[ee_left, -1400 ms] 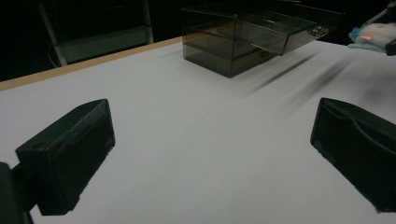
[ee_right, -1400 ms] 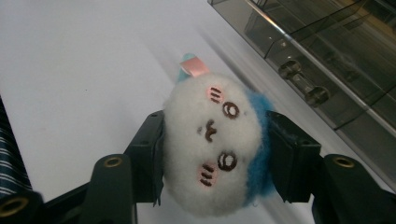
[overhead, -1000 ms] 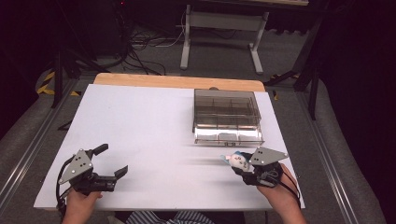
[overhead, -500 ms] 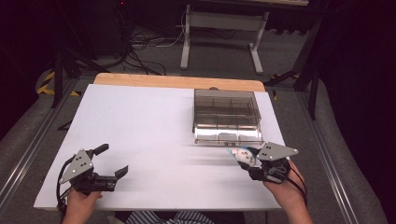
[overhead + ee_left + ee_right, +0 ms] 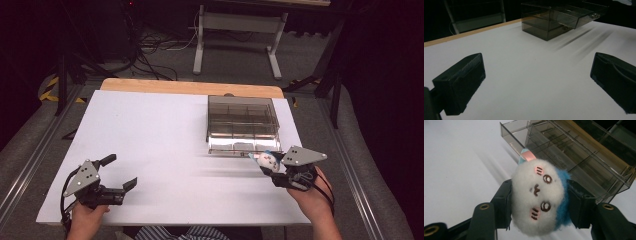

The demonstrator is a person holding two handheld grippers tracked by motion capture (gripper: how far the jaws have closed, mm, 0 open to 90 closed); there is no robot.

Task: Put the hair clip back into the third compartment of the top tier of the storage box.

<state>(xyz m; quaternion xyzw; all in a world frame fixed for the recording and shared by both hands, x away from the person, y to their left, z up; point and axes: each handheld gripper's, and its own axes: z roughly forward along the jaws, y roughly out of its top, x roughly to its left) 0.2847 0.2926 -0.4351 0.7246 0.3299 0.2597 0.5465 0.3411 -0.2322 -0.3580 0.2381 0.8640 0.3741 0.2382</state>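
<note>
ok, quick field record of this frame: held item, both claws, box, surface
held item: small white plush toy with a drawn face and blue back, lying sideways between the jaws
right claw: shut on the plush toy, held above the table just short of the box's near edge
left claw: open, nothing between the jaws, low over the near left of the table
box: clear smoky plastic organizer box with divided compartments, far right of the table; contents not discernible
surface: white table top, wooden strip along the far edge

A white plush toy (image 5: 537, 196) with a blue back, face sideways, clamped between jaws.
</note>
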